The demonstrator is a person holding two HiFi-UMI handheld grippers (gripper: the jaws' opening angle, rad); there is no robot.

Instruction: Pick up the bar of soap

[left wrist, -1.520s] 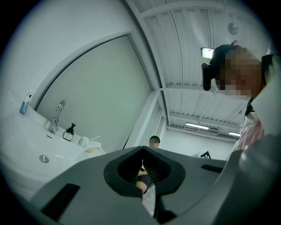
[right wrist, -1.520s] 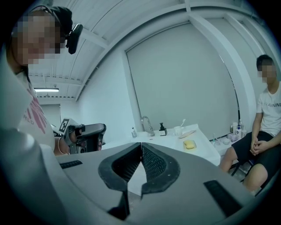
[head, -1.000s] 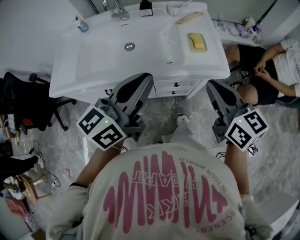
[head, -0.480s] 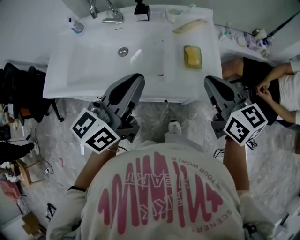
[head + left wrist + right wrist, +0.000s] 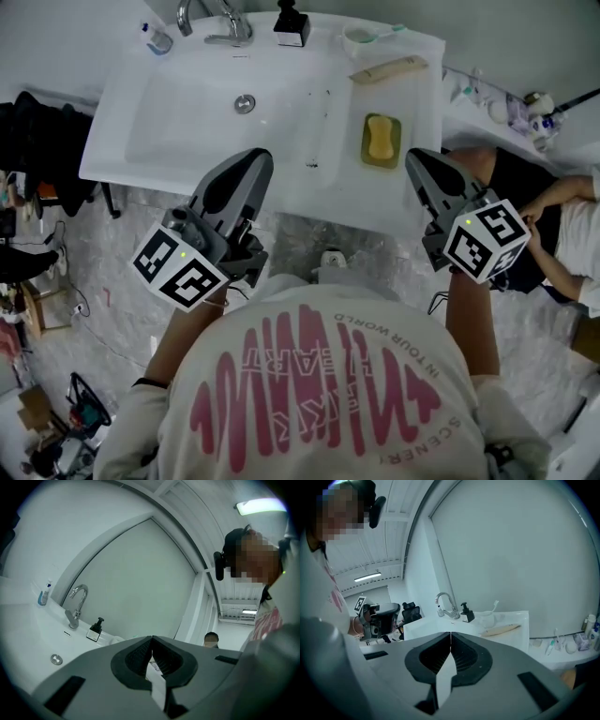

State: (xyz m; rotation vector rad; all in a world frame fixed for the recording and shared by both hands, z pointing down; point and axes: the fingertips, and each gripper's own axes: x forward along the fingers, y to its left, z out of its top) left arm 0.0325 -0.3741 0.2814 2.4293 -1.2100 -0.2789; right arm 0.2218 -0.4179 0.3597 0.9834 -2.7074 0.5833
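Observation:
The yellow bar of soap (image 5: pixel 380 137) lies in a small green dish (image 5: pixel 366 157) on the right side of the white sink counter (image 5: pixel 281 178) in the head view. My right gripper (image 5: pixel 416 156) is shut and empty, its tip just right of the dish at the counter's front edge. The left gripper (image 5: pixel 260 156) is also shut and empty, over the counter's front edge in front of the basin. In the left gripper view its jaws (image 5: pixel 151 638) meet with nothing between them. The right gripper view shows its jaws (image 5: pixel 450 633) closed too. Neither gripper view shows the soap.
A faucet (image 5: pixel 214 21), a black pump bottle (image 5: pixel 292 22), a cup (image 5: pixel 361 39) and a wooden comb (image 5: pixel 388 68) line the back of the counter. The drain (image 5: pixel 245 103) sits mid-basin. A seated person (image 5: pixel 562 220) is at right, a black chair (image 5: pixel 37 141) at left.
The view has closed in on the sink. Both grippers now reach over the counter's front edge, and the soap dish lies much nearer the right gripper. The jaws stay shut.

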